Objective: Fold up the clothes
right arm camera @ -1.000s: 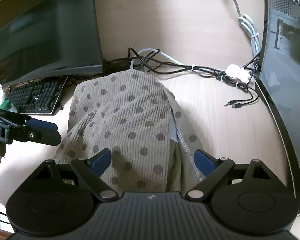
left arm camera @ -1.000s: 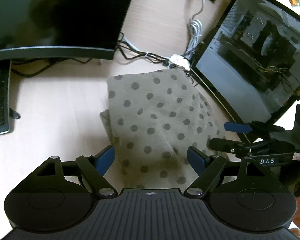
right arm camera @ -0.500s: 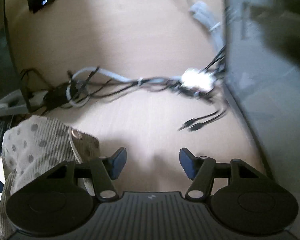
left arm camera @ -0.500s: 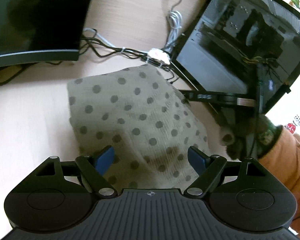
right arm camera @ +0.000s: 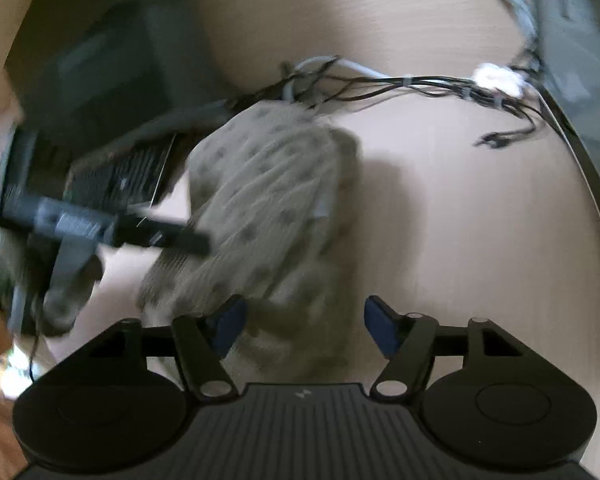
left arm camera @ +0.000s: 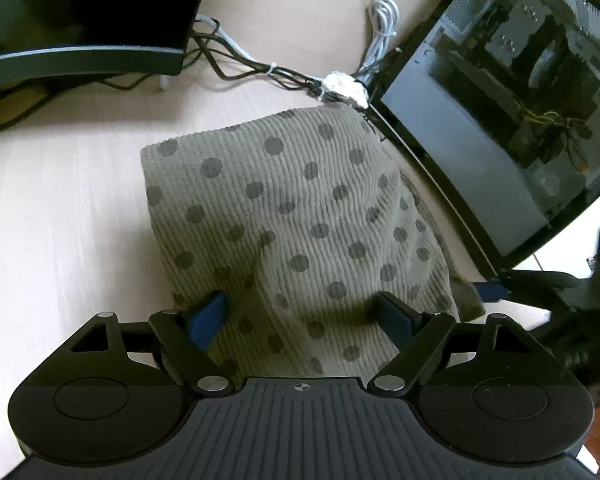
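Lying folded on pale wood desk (left arm camera: pixel 60 208), ribbed polka-dot garment (left arm camera: pixel 300 216), left gripper (left arm camera: pixel 304 316) and right gripper (right arm camera: pixel 304 322) fingers wide, empty

A folded olive corduroy garment with dark polka dots (left arm camera: pixel 292 216) lies on the pale wooden bench (left arm camera: pixel 60 208). The left tool (left arm camera: pixel 304 316) hovers over its near edge, blue fingers (left arm camera: pixel 208 316) spread wide. Beyond lie a monitor (left arm camera: pixel 84 8), tangled cables (left arm camera: pixel 260 70) and a glass-sided computer case (left arm camera: pixel 500 112)

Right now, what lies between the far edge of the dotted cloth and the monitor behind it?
In the left wrist view, bare desk and a bundle of cables lie between the cloth and the monitor.
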`<action>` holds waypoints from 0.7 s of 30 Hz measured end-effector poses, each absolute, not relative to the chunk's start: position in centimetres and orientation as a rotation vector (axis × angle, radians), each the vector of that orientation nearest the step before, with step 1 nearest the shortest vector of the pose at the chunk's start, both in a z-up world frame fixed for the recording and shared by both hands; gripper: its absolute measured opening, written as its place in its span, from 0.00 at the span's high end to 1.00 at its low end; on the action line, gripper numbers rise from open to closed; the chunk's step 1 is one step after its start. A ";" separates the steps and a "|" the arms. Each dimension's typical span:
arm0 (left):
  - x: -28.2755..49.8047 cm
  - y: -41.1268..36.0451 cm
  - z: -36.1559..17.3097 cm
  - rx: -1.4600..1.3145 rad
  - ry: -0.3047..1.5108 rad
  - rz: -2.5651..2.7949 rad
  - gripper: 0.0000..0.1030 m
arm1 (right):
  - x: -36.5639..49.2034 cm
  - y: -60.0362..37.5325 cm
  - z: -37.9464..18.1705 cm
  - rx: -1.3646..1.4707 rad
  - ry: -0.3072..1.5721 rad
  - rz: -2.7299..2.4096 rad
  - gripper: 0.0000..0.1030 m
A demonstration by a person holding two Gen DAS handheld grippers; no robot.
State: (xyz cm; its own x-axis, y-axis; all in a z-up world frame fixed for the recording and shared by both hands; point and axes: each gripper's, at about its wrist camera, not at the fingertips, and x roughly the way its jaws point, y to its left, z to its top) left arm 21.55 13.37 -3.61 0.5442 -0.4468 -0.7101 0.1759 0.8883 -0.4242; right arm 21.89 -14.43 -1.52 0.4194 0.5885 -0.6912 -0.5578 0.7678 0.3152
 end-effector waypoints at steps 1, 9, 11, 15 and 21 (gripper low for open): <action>21.5 13.3 -3.6 -0.319 0.925 -0.374 0.14 | 21.7 -14.3 -1.1 0.041 0.865 0.703 0.35; 21.1 12.9 -2.8 -0.281 0.914 -0.349 0.11 | 25.1 -12.0 3.0 0.051 0.617 0.481 0.30; 21.1 13.0 -2.5 -0.280 0.904 -0.347 0.10 | 26.9 -10.2 2.0 -0.017 0.624 0.451 0.30; 22.6 13.4 -1.8 -0.327 0.861 -0.357 0.10 | 30.2 -7.4 -2.2 -0.187 0.703 0.410 0.23; 25.0 14.1 -0.8 -0.407 0.791 -0.373 0.09 | 29.1 -8.8 -1.9 -0.162 0.714 0.418 0.20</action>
